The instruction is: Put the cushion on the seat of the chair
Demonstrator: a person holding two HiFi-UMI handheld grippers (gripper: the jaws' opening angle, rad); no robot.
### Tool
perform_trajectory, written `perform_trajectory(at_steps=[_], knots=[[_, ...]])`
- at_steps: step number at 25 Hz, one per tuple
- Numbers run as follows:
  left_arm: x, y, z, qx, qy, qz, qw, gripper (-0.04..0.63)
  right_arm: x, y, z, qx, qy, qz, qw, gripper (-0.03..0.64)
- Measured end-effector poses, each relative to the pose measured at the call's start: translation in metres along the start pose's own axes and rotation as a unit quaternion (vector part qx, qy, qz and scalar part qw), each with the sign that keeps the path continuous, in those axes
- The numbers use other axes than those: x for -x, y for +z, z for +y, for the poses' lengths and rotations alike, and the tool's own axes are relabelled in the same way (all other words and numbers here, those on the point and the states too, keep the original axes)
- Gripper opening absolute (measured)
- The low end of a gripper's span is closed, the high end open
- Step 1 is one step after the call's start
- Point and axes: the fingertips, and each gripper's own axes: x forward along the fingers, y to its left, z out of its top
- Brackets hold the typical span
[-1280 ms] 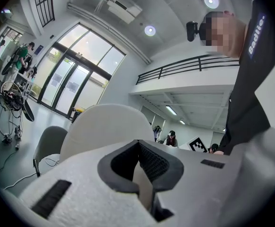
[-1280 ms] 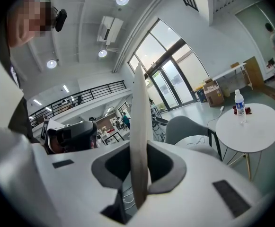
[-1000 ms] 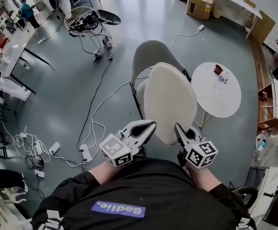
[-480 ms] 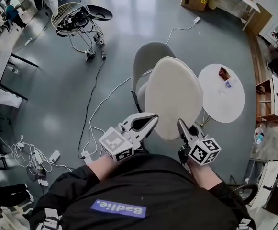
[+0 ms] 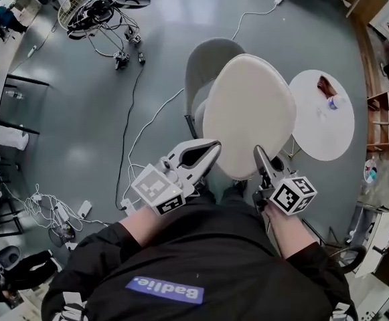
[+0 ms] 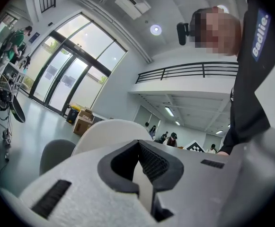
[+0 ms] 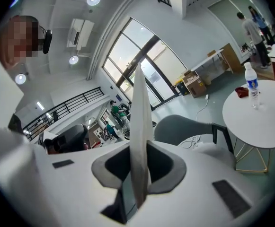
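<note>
A white oval cushion (image 5: 248,116) hangs level in front of me, over the seat of a grey shell chair (image 5: 207,62); only the chair's back and left rim show past it. My left gripper (image 5: 211,151) is shut on the cushion's near left edge, my right gripper (image 5: 260,156) on its near right edge. In the left gripper view the cushion (image 6: 109,131) rises past the left gripper (image 6: 139,148), with the chair (image 6: 57,155) behind. The right gripper view shows the cushion (image 7: 139,108) edge-on, pinched in the right gripper (image 7: 139,174), and the chair (image 7: 184,129) beyond.
A round white table (image 5: 325,116) with a bottle (image 7: 252,86) stands close to the chair's right. Cables (image 5: 137,139) trail over the grey floor at left. A wire stand (image 5: 90,12) stands far left; a wooden shelf (image 5: 385,119) is at the right edge.
Both grippers and the cushion have moved forward towards the chair. The cushion now covers more of the seat. Both grips are unchanged.
</note>
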Motion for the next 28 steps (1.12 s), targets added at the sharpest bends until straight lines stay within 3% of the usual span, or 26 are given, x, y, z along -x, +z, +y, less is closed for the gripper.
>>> perform_trajectory(at_steps=[16,28], knots=[[-0.067,-0.055,0.030,0.013,0.051,0.012,0.9985,0.015,-0.070,-0.021,-0.126,-0.108,0.005,0.022,0.994,0.074],[-0.071,-0.103,0.066,0.027,0.080,0.033,0.9959,0.015,-0.127,-0.085,-0.190,-0.230,-0.006,0.007,0.973,0.074]])
